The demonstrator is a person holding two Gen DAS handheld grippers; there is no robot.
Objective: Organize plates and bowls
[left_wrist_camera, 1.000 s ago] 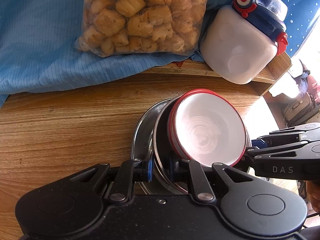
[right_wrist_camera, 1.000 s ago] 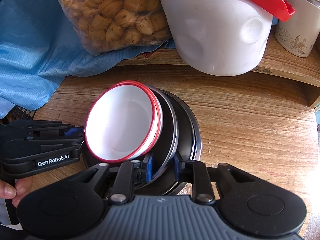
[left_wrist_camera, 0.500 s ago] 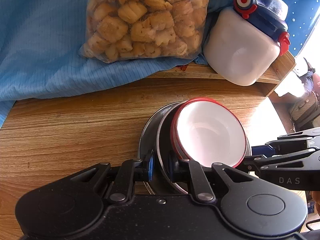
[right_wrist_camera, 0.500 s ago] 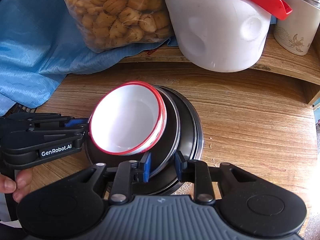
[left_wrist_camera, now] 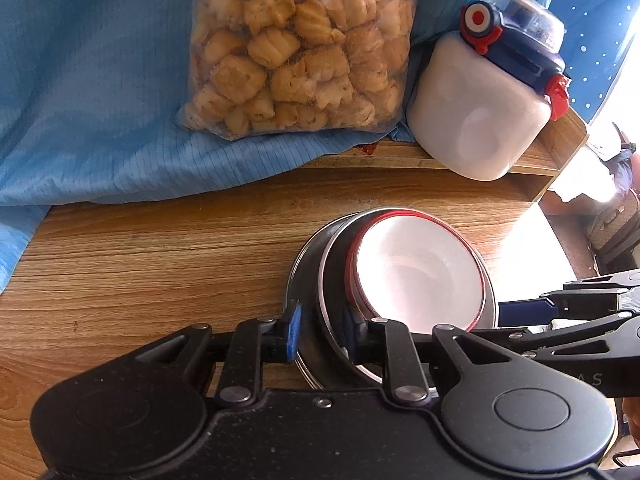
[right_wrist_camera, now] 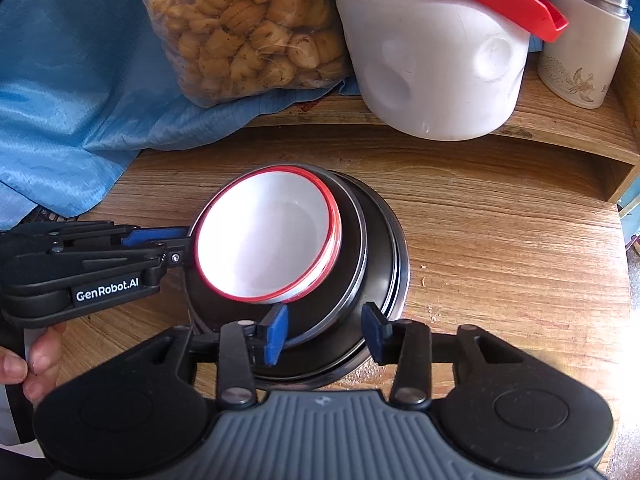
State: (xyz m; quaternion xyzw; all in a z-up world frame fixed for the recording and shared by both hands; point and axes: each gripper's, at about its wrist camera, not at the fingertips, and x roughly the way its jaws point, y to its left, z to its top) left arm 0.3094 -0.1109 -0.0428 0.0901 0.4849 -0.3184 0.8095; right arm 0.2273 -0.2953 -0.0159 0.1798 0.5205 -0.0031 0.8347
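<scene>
A stack of dark steel plates [right_wrist_camera: 372,248] sits on the wooden table [right_wrist_camera: 500,240], with white red-rimmed bowls [right_wrist_camera: 264,240] nested on top. The stack also shows in the left wrist view [left_wrist_camera: 316,280], with the bowls [left_wrist_camera: 416,276] on it. My left gripper [left_wrist_camera: 320,332] straddles the near rim of the plates, its jaws slightly apart. My right gripper [right_wrist_camera: 326,330] is open around the opposite rim of the plates. In the right wrist view the left gripper [right_wrist_camera: 176,240] reaches in from the left beside the bowls.
A bag of biscuits [left_wrist_camera: 300,48] lies on a blue cloth [left_wrist_camera: 92,100] at the back. A white jug with a blue and red lid [left_wrist_camera: 484,108] and a white canister [right_wrist_camera: 580,40] stand on a raised wooden shelf [right_wrist_camera: 560,132]. The table edge is at right.
The stack has come down flatter onto the table. Both grippers have opened wider around the plate rims, the right one most. Both cameras have pulled back a little.
</scene>
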